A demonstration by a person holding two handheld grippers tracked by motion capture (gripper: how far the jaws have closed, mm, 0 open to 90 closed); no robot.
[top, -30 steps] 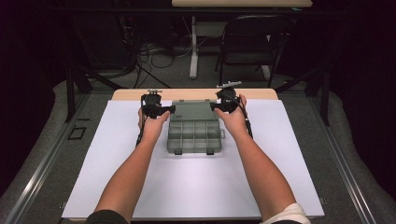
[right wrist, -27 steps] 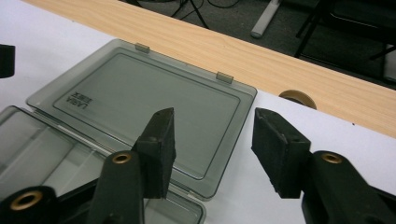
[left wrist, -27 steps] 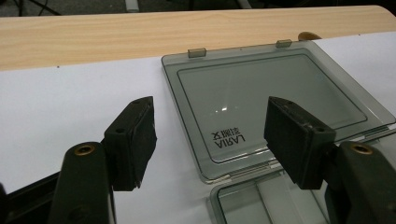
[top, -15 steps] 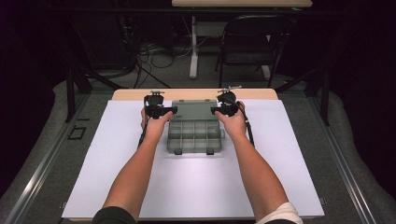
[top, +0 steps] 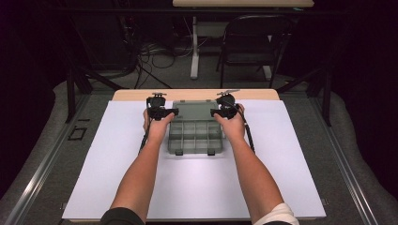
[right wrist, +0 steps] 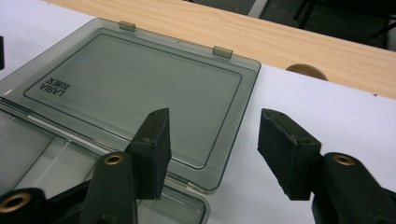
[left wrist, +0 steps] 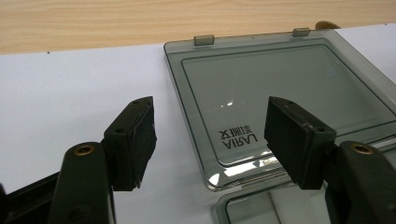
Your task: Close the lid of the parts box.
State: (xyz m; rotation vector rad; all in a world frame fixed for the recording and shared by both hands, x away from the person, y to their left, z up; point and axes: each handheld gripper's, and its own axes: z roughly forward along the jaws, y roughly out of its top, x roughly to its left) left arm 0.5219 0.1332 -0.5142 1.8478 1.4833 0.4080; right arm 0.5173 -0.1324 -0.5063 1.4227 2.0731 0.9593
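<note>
A smoky grey compartment box (top: 195, 138) lies open on the white sheet. Its lid (top: 195, 110) is folded flat toward the far edge. My left gripper (top: 163, 112) is at the lid's left edge. In the left gripper view the left gripper (left wrist: 212, 121) is open, its jaws straddling the lid's (left wrist: 280, 88) left rim without pressing on it. My right gripper (top: 222, 111) is at the lid's right edge. The right gripper (right wrist: 215, 128) is open and its jaws have just been opening; the lid's (right wrist: 140, 88) right rim lies between them, untouched.
The white sheet (top: 197, 187) covers the table, with a bare wooden strip (top: 197, 94) along the far edge. A round hole (right wrist: 306, 71) sits in the wood near the lid's corner. Beyond the table stand a folding chair (top: 253, 42) and floor cables (top: 155, 56).
The right gripper has come down a little toward the lid's right edge and its jaws stand wider. The left gripper and the box have stayed put.
</note>
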